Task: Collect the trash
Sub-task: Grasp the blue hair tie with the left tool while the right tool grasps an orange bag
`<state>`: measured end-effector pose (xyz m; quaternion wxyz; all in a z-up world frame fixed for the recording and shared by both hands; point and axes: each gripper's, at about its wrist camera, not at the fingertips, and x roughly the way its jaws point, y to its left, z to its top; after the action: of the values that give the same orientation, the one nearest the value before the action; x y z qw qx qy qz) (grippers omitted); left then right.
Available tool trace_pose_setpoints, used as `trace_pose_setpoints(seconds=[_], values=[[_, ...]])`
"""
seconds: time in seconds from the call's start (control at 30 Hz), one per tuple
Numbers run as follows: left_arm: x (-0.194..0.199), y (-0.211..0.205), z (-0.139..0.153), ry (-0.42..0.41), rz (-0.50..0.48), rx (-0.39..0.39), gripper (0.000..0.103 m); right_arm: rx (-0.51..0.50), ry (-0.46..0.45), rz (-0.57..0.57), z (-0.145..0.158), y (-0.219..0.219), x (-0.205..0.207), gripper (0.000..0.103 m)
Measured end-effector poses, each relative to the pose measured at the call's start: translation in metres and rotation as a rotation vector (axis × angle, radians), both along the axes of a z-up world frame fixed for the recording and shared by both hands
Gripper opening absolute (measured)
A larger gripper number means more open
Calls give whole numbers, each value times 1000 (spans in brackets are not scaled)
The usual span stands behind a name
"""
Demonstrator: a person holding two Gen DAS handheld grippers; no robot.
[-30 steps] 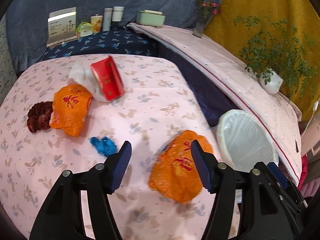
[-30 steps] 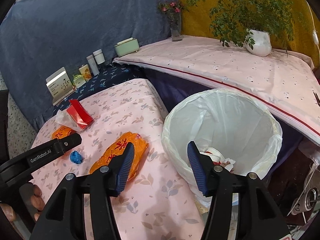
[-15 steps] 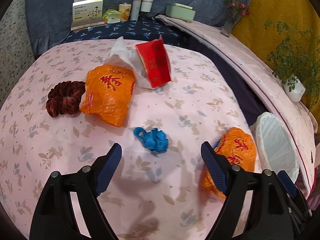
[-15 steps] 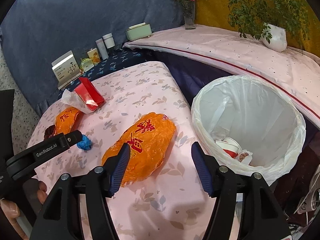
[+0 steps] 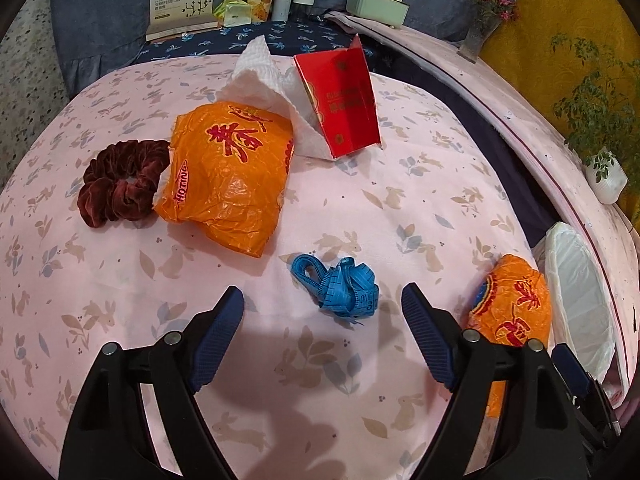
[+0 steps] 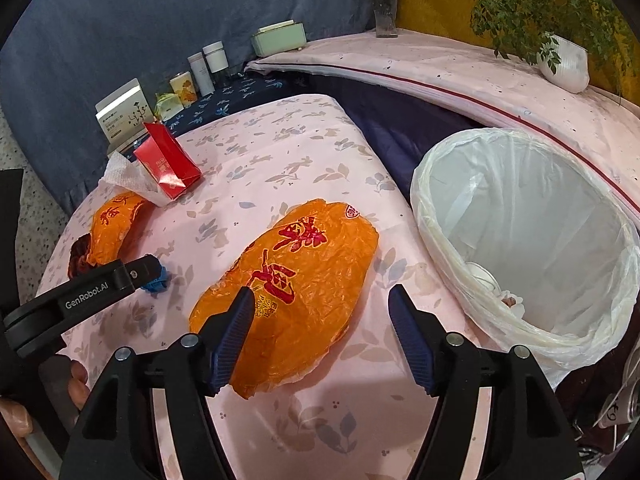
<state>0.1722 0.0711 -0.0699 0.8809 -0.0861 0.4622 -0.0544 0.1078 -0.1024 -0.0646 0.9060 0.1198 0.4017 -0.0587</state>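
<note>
Now spreading the right gripper (image 6: 320,312), jaws opening over the near orange bag (image 6: 296,288) beside the lined bin (image 6: 532,216); left gripper (image 5: 322,312) wide, empty, above the blue tape measure (image 5: 340,288).

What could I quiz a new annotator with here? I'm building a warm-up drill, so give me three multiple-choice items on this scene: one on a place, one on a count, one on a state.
1. What lies nearest the lined trash bin on the pink tablecloth?
A. dark red scrunchie
B. an orange plastic bag
C. red carton

2. How many orange plastic bags are on the cloth?
A. one
B. two
C. three

3. What is the left claw doing?
A. clamped on the tape measure
C. holding the scrunchie
B. open, gripping nothing

Answers:
1. B, the orange plastic bag lies beside the bin's rim.
2. B, that one plus a second bag beside the scrunchie.
3. B, its fingers stand apart, short of the blue tape measure.
</note>
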Motion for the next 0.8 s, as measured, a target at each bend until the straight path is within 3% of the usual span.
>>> trace_pose_setpoints(seconds=[0.13,0.43,0.5,0.6,0.8], values=[[4,-2,-6,1,-7,12,71,0,24,2,-10,2,8,67],[4,-9,-6,-30,-48,41,43,-1,39,3,-16,6,19,69],[4,-9,-6,-33,-51,42,41,-6,40,2,-16,7,20,69],[2,-8,-6,-30,-58,23,34,-5,39,5,-16,8,20,61],[-4,-13,-3,-26,-84,7,30,7,37,27,-15,11,17,31]])
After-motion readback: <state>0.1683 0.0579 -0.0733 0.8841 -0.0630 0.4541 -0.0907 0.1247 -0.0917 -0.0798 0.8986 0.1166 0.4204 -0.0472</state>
